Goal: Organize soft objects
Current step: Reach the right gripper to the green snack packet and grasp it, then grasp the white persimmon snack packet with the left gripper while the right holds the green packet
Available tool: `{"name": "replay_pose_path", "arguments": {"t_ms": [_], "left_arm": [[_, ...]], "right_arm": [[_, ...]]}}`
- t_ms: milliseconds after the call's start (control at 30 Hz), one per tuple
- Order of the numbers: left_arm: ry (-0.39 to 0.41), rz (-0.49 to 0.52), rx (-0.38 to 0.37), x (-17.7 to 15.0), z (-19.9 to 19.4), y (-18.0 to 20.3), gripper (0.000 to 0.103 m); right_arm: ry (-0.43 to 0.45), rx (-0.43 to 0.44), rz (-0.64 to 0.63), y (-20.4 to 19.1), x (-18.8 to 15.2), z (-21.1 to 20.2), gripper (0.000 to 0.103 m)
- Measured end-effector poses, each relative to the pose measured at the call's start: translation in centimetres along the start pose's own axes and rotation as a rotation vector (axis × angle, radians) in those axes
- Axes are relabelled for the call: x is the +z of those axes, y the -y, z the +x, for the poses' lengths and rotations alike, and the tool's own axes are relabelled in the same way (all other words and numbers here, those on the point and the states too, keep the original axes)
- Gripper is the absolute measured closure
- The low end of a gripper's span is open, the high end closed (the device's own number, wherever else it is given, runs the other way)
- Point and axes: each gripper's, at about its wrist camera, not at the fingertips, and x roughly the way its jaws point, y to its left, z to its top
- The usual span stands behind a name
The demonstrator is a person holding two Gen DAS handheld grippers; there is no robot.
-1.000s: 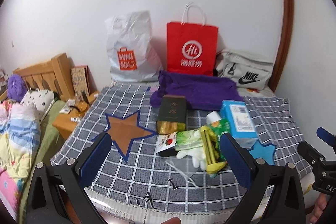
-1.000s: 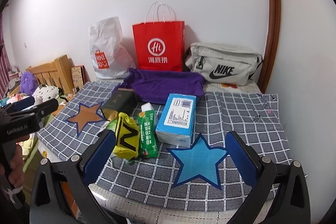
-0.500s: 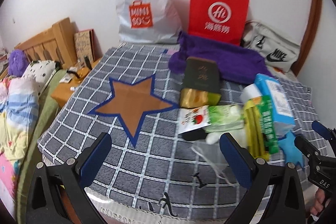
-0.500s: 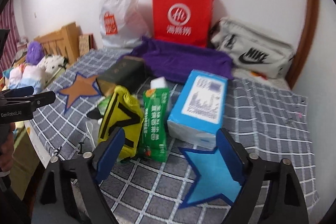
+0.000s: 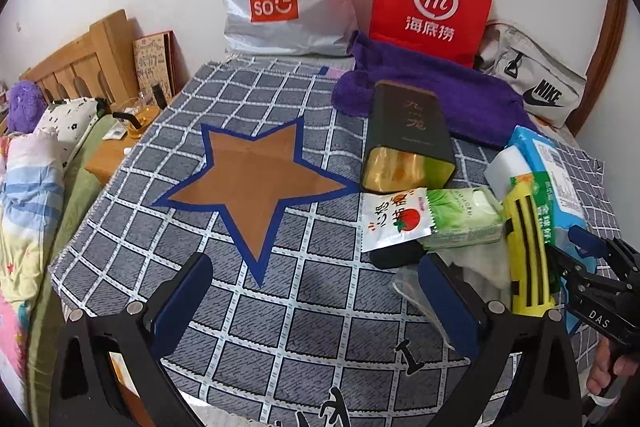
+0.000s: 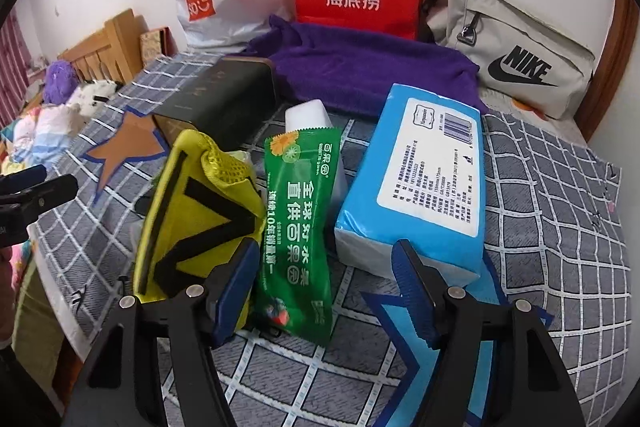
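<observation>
The right gripper [image 6: 324, 291] hangs low over the pile at the near edge of the bench [image 5: 280, 339], its jaws closing but not yet pressing on anything. The green snack pouch [image 6: 298, 227] lies between them, flat on the checked cloth [image 6: 560, 195]. The yellow mesh pouch [image 6: 192, 211] sits hard against its left side and the blue tissue pack [image 6: 420, 183] just beside it on the right.

To do this step well, the person should probably centre the jaws on the green pouch's lower end and keep the left pad clear of the yellow mesh, so only one item lifts. The pouch is thin and slick, so a low, firm pinch looks safer than a shallow one.

The left gripper [image 5: 316, 297] hovers with its jaws spread and empty, near the brown star [image 5: 256, 183]. The blue star [image 6: 404, 315] lies directly under the right gripper.
</observation>
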Motion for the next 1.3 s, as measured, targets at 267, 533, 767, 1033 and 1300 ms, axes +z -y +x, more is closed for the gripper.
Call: {"name": "replay_pose_path", "arguments": {"t_ms": [267,533,767,1033,1300], "left_arm": [[-0.026,0.022,-0.024,-0.2,1.4,0.3,0.0],[-0.032,0.006,-0.03,-0.2,1.7,-0.3,0.0],[-0.044,0.008,-0.028,-0.1,1.9,-0.1,0.0],[-0.052,0.023,-0.039,-0.1,1.9,0.6,0.0],[-0.044,0.022,-0.091,-0.4,2.5,0.9,0.0]], "right_arm": [[-0.03,-0.003,0.011,-0.6,-0.2,0.0,0.049],[-0.051,0.064,0.049,-0.9,0.2,1.6,0.07],[-0.005,0.057,0.036,-0.4,0.3,-0.3,0.077],[0.014,0.079,0.028,1.5,-1.2,-4.7,0.077],[-0.104,0.038,0.014,3.6,-5.2,-3.6,0.076]]}}
